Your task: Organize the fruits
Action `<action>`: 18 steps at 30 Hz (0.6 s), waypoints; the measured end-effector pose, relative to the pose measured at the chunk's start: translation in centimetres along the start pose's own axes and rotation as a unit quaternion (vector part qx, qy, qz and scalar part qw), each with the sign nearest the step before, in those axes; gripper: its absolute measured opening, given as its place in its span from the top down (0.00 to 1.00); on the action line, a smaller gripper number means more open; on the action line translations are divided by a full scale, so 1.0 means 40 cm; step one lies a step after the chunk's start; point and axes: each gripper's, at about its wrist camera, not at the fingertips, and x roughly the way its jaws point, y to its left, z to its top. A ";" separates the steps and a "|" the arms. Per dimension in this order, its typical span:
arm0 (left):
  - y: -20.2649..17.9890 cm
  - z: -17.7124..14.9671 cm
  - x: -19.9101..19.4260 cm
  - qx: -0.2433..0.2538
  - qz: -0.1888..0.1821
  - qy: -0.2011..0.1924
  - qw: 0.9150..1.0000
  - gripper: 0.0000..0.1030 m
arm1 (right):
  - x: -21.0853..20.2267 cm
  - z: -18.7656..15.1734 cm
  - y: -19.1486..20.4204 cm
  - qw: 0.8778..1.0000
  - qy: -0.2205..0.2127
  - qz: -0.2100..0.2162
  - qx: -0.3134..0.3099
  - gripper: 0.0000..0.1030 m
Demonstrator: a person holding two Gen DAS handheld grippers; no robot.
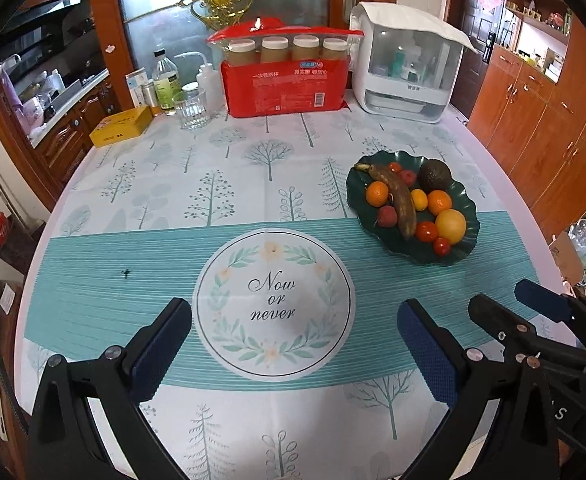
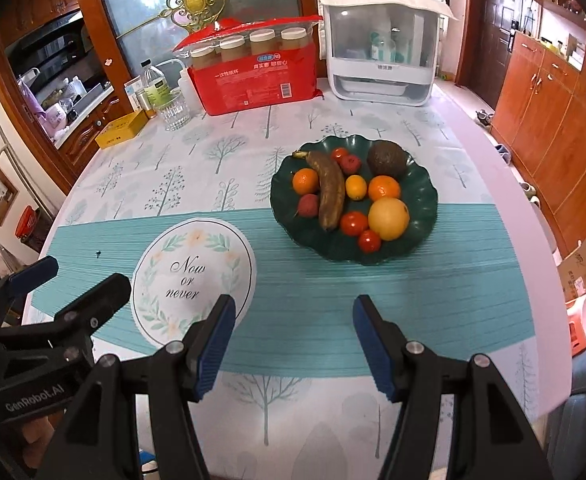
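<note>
A dark green wavy plate holds a brown banana, an avocado, a large orange, small oranges, lychees and cherry tomatoes. My left gripper is open and empty over the "Now or never" print, left of and nearer than the plate. My right gripper is open and empty, just in front of the plate. Each gripper shows at the other view's edge: the right, the left.
At the back of the table stand a red package with jars, a white lidded box, a glass, bottles and a yellow box. Wooden cabinets line the right.
</note>
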 end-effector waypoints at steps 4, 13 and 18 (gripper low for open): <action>0.003 0.001 -0.021 -0.005 0.011 -0.007 1.000 0.01 | -0.017 -0.003 0.001 1.000 0.000 -0.002 0.010 0.40; 0.015 -0.002 -0.043 -0.026 0.021 -0.017 0.999 0.01 | -0.035 0.004 0.013 1.000 -0.011 -0.014 0.015 0.40; 0.017 -0.007 -0.044 -0.028 0.027 -0.014 0.999 0.01 | -0.036 0.004 0.016 1.000 -0.010 -0.017 0.013 0.40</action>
